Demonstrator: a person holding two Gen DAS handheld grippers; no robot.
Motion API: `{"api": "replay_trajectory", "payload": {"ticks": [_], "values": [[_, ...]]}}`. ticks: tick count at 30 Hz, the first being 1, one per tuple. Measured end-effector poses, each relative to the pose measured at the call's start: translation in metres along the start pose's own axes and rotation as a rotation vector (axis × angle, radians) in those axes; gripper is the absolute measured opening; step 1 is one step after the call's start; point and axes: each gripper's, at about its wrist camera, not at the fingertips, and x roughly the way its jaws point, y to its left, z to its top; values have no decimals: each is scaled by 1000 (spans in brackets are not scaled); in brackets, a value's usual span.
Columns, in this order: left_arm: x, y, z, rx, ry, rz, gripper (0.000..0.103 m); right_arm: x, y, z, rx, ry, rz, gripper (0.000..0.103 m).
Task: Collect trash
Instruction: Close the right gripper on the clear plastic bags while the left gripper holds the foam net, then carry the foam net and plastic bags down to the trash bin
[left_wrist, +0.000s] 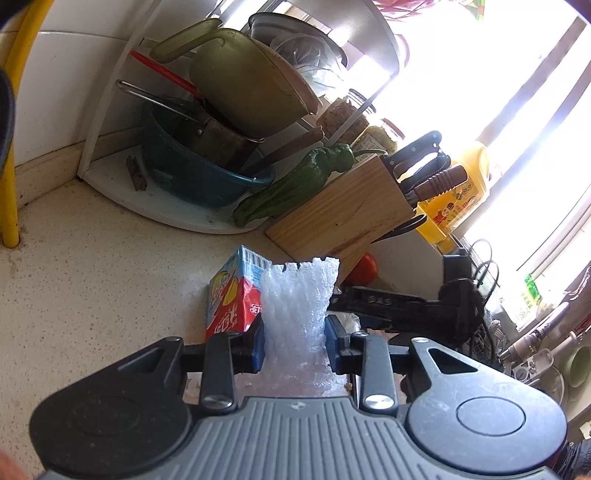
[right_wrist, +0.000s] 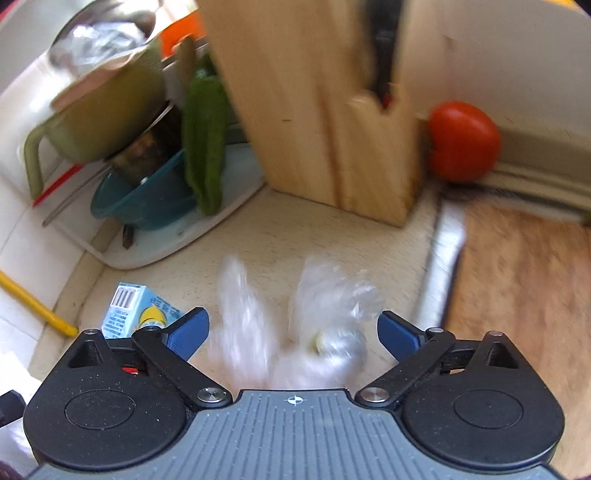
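Wide-apart jaws of right gripper (right_wrist: 291, 332) around blurred plastic wrap (right_wrist: 332, 295)

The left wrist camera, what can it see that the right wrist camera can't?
Only the left wrist view shows the knife handles, the yellow oil bottle and the left gripper shut on white foam netting. Only the right wrist view shows the open right gripper over crumpled clear plastic. Both show the drink carton, green pepper, wooden knife block, tomato and teal basin.
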Motion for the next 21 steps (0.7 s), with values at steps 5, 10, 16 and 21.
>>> {"api": "replay_trajectory", "payload": {"ticks": [5, 10, 16, 21], "values": [[-2, 3, -1, -11, -10, 4, 29, 23, 25, -13, -144, 33, -91, 97], [-2, 0, -2, -3, -11, 9, 29, 17, 13, -18, -101, 23, -57, 75], [-13, -15, -6, 32, -23, 22, 29, -20, 4, -24, -29, -24, 62, 73], [-33, -35, -16, 60, -53, 68, 29, -48, 9, -35, -31, -39, 143, 73]]}}
